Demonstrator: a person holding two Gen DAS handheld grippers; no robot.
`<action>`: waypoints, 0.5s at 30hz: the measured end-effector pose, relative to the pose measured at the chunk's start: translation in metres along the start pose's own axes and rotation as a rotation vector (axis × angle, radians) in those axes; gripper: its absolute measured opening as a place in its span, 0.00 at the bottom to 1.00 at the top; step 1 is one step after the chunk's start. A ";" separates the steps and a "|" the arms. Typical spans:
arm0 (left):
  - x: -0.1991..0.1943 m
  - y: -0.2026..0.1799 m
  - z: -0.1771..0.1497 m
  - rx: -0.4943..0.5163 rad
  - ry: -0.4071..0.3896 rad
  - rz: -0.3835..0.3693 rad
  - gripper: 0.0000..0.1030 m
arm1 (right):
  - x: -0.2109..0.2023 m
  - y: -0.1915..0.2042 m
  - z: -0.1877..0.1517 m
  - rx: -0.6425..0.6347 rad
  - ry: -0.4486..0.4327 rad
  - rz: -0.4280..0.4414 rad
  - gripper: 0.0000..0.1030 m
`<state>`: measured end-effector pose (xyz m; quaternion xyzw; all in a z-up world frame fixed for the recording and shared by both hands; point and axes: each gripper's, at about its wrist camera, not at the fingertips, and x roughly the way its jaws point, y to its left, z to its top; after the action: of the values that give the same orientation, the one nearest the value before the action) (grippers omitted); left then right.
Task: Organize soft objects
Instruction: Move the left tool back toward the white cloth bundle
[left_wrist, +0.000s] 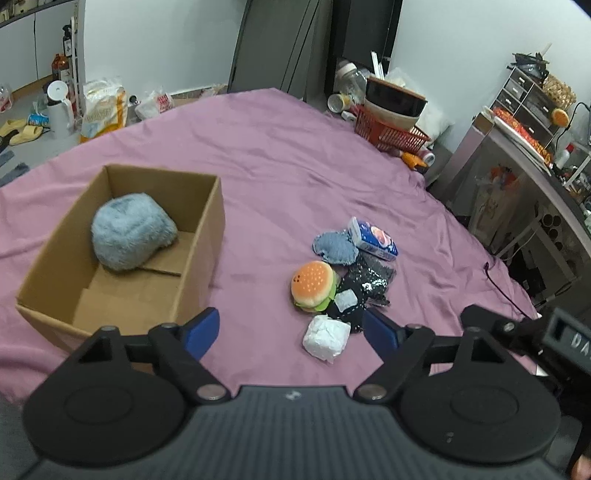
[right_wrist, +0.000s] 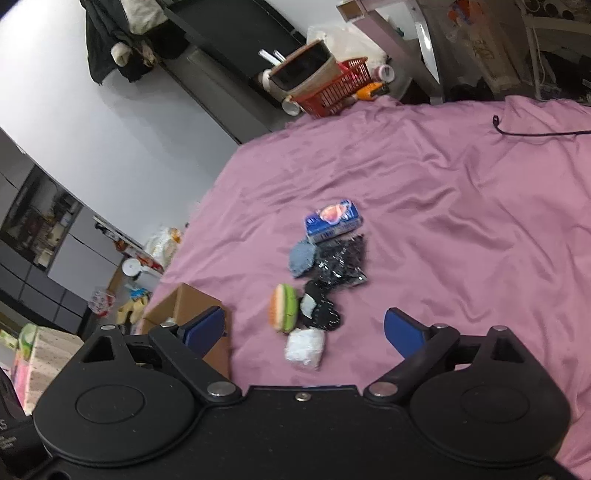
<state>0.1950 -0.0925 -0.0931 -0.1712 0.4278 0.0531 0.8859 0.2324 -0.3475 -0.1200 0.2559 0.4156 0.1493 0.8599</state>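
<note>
Grippers (left_wrist: 290, 330) (right_wrist: 304, 328) gape above toy pile (left_wrist: 343, 273); fluffy hat (left_wrist: 131, 232) sits boxed.

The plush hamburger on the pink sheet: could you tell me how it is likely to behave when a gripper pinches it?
The plush hamburger looks stuffed, so it should probably squash under the pads and feel light. Its rounded bun may let it roll or tip when nudged. The fabric surface seems unlikely to slip.

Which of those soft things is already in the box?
Only the fluffy pale-blue plush sits inside the brown cardboard box; the others lie piled on the purple sheet.
</note>
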 end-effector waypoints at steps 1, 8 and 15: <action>0.005 -0.003 -0.001 0.002 0.006 0.000 0.80 | 0.004 -0.001 -0.001 -0.004 0.011 -0.005 0.89; 0.036 -0.014 -0.009 0.029 0.053 -0.012 0.73 | 0.022 -0.010 -0.003 0.014 0.042 -0.004 0.85; 0.063 -0.017 -0.013 0.035 0.083 -0.031 0.71 | 0.043 -0.027 0.000 0.100 0.087 0.025 0.74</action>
<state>0.2291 -0.1165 -0.1455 -0.1642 0.4624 0.0247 0.8710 0.2596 -0.3497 -0.1626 0.2971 0.4562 0.1502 0.8253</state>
